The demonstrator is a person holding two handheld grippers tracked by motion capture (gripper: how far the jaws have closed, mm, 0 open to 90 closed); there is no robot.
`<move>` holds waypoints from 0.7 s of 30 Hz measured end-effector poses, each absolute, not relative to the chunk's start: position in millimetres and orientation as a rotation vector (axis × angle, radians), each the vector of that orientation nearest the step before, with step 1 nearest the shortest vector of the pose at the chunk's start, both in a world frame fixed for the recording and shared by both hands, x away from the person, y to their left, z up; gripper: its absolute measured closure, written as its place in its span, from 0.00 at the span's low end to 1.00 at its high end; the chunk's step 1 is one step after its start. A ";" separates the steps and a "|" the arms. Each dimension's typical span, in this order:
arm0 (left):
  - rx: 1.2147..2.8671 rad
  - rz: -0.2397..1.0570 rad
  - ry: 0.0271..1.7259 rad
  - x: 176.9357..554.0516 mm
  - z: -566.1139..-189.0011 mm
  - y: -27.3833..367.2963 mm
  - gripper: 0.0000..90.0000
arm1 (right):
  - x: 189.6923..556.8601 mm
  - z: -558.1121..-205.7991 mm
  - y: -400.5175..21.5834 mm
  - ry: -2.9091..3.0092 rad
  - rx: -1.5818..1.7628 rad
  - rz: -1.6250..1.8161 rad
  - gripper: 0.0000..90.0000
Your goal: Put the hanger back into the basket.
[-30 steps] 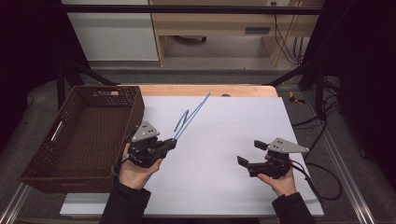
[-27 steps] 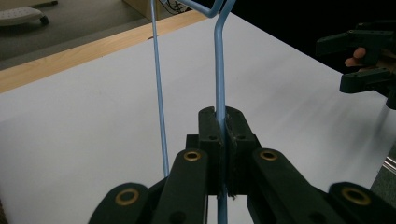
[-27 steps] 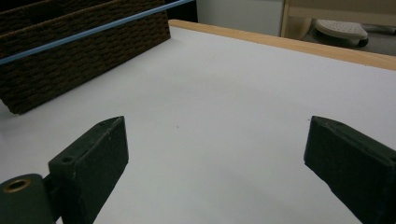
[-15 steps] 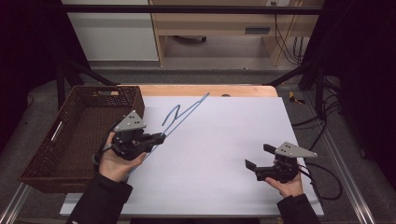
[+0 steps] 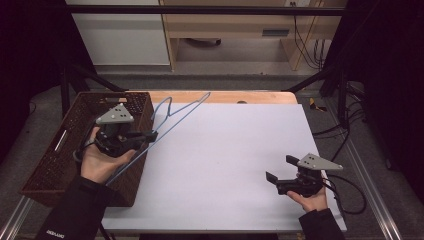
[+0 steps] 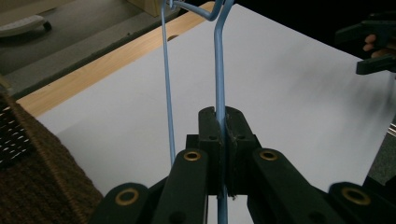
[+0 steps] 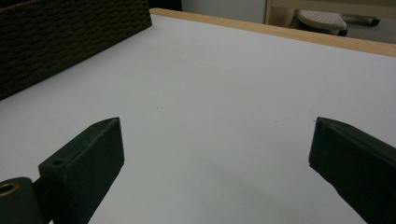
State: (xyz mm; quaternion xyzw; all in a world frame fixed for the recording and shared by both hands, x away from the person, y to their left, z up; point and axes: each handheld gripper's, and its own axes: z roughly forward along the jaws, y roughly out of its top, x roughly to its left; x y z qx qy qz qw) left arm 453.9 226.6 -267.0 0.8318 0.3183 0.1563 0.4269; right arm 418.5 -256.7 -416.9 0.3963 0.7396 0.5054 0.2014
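Note:
A light-blue wire hanger (image 5: 186, 110) hangs in the air, slanting from the basket's right wall toward the table's back edge. My left gripper (image 5: 152, 134) is shut on one of its wires, held above the right side of the brown wicker basket (image 5: 55, 150). In the left gripper view the jaws pinch the hanger's wire (image 6: 217, 70) at the gripper's tips (image 6: 219, 119), and a second wire runs just to the left. My right gripper (image 5: 280, 168) rests low at the table's front right, jaws wide open with nothing between them (image 7: 215, 135).
The white table top (image 5: 235, 145) has a wooden strip (image 5: 240, 97) along its back edge. The basket (image 7: 60, 37) stands at the table's left edge. Cables (image 5: 345, 195) trail off the right side.
My left gripper has carried the hanger to the left and upward, from above the white table to above the basket's right wall. The right gripper has barely shifted.

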 end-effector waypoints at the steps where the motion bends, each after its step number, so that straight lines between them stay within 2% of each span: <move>1: 2.076 0.393 0.798 455.4 -265.9 229.0 0.97 | 418.3 -416.8 -257.1 2.062 1.109 1.410 0.04; 14: 2.023 0.457 0.798 464.6 -244.0 272.7 0.97 | 415.3 -414.7 -263.4 2.048 1.107 1.407 0.03; 21: 2.016 0.495 0.845 470.6 -243.7 298.7 0.97 | 415.2 -414.5 -264.2 2.043 1.113 1.409 0.03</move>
